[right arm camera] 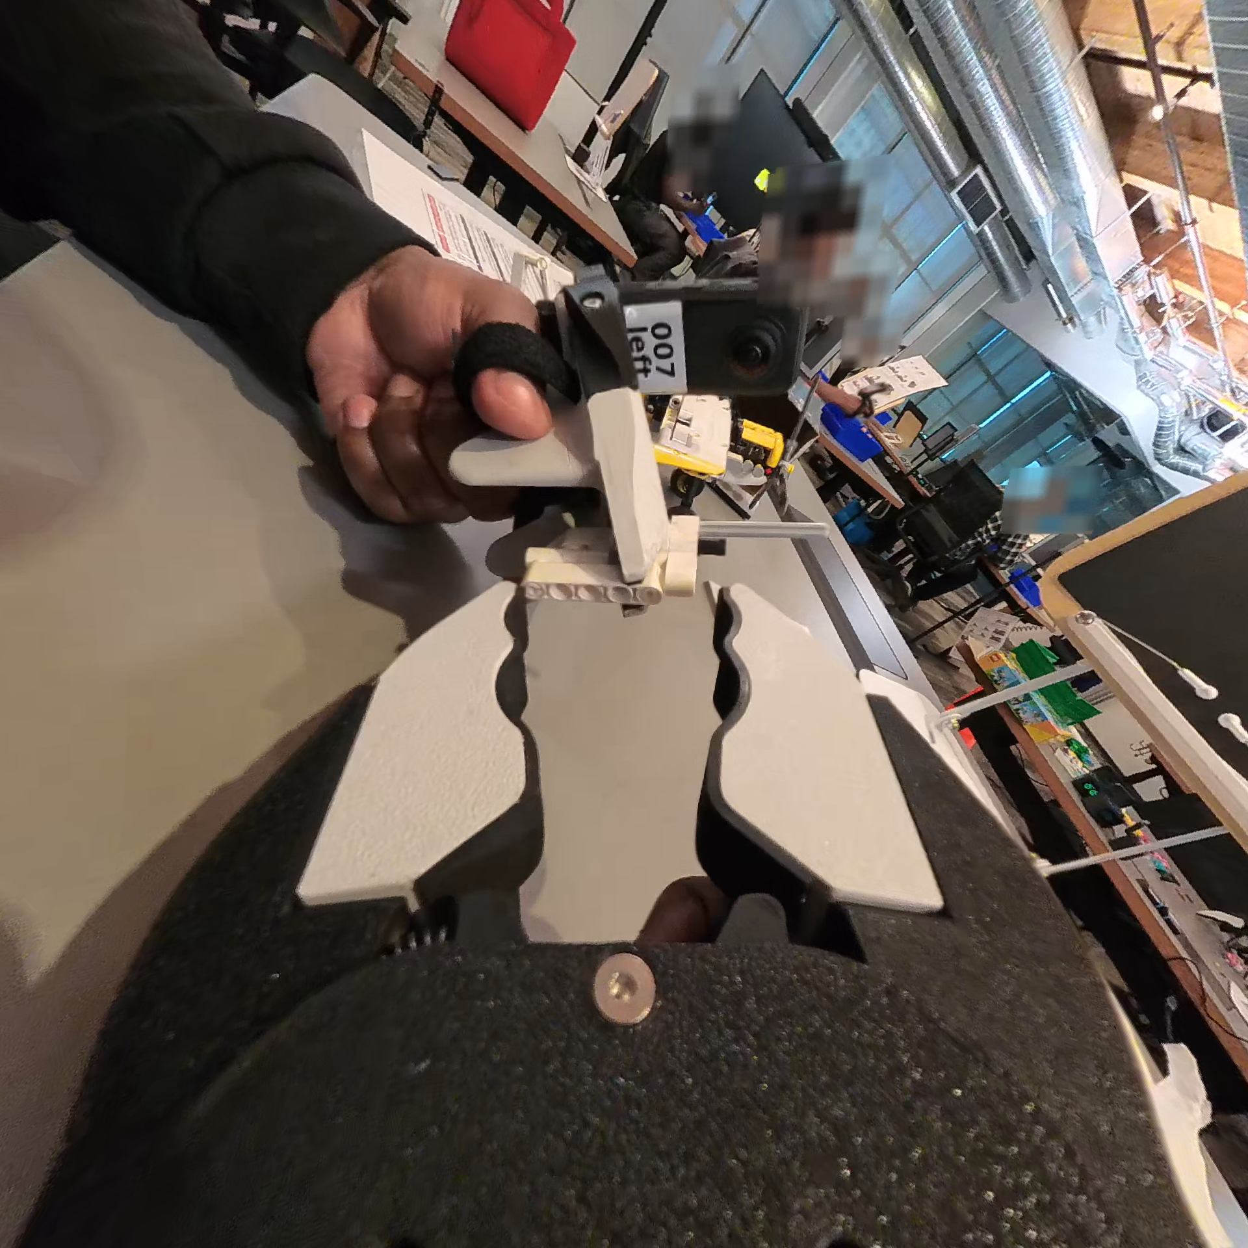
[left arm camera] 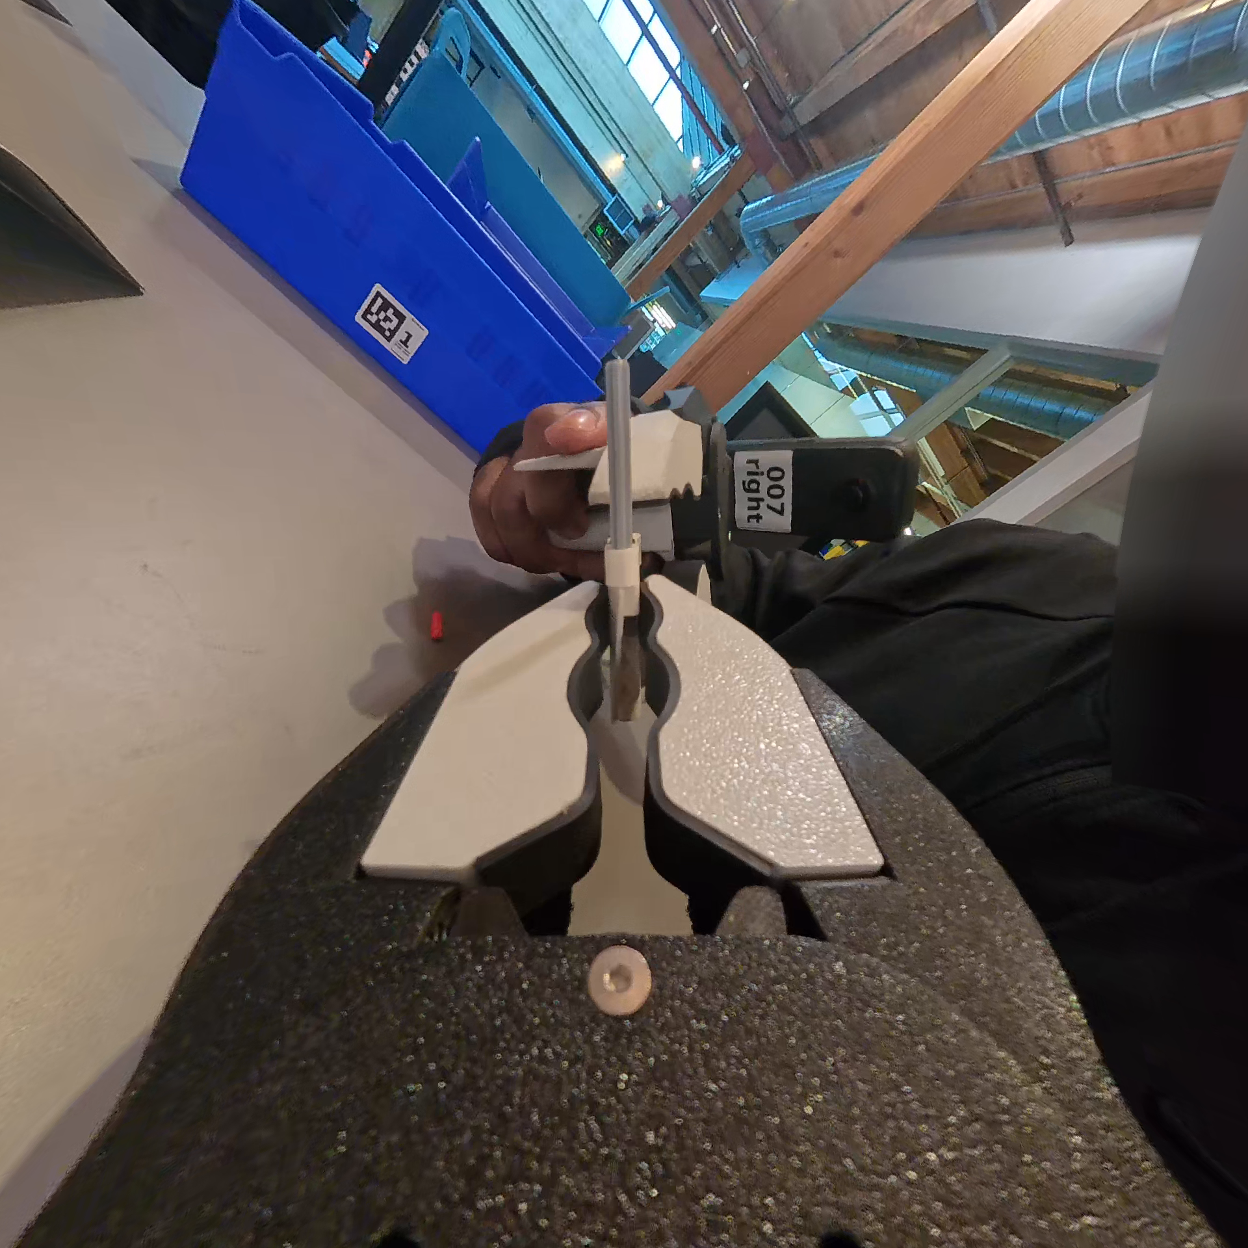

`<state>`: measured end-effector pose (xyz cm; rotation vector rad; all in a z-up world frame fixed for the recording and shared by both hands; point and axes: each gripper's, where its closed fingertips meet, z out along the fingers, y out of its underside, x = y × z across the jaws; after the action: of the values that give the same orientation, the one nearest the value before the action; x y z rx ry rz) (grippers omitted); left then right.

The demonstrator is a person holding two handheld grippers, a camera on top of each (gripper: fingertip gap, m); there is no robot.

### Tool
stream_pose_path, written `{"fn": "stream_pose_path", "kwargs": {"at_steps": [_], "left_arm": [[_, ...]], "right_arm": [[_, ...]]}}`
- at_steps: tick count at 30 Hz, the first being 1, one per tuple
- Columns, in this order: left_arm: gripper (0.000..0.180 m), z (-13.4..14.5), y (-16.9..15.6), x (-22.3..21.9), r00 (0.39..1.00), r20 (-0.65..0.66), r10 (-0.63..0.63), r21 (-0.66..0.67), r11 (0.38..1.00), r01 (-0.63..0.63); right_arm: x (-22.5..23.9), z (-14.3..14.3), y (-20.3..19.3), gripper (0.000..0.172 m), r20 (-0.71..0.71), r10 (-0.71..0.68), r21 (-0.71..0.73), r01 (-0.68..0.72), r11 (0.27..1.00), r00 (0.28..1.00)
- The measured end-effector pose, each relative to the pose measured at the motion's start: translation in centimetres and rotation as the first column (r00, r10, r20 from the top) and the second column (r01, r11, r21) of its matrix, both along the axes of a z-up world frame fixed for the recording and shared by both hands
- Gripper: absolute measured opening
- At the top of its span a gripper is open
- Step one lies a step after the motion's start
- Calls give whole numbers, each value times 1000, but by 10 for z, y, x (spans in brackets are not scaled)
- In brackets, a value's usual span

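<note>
My left gripper (left arm camera: 621, 598) is shut on a small white beam assembly (left arm camera: 622, 564) held edge-on, with a grey axle (left arm camera: 618, 446) sticking out forward past the fingertips. In the right wrist view the same assembly (right arm camera: 581, 593) shows as a white holed beam with a white connector (right arm camera: 682, 560) and the grey axle (right arm camera: 770, 530) pointing right, pinched by the left gripper's finger (right arm camera: 628, 500). My right gripper (right arm camera: 618, 601) is open and empty, its fingertips just short of the beam. It also shows in the left wrist view (left arm camera: 574, 500), behind the axle.
A blue bin (left arm camera: 351, 223) stands on the grey table (left arm camera: 202, 540) at the back. A small red piece (left arm camera: 436, 625) lies on the table. A yellow and white model vehicle (right arm camera: 716, 439) and a printed sheet (right arm camera: 459, 223) lie farther off.
</note>
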<state>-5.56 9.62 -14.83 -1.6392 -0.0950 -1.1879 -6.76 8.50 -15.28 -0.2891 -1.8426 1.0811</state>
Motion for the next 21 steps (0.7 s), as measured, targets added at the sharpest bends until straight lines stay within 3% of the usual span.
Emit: {"fn": "stream_pose_path", "kwargs": {"at_steps": [10, 13, 21], "left_arm": [[7, 4, 4, -5, 998, 32, 52, 24, 998, -53], [7, 4, 4, -4, 998, 34, 49, 26, 998, -50], [8, 5, 2, -1, 999, 40, 21, 28, 999, -22]], "right_arm": [[-6, -4, -5, 64, -33, -51, 39, 52, 998, 998], [-9, 0, -1, 51, -63, -79, 33, 81, 996, 995], [-6, 1, -3, 51, -44, -50, 12, 51, 999, 998]]}}
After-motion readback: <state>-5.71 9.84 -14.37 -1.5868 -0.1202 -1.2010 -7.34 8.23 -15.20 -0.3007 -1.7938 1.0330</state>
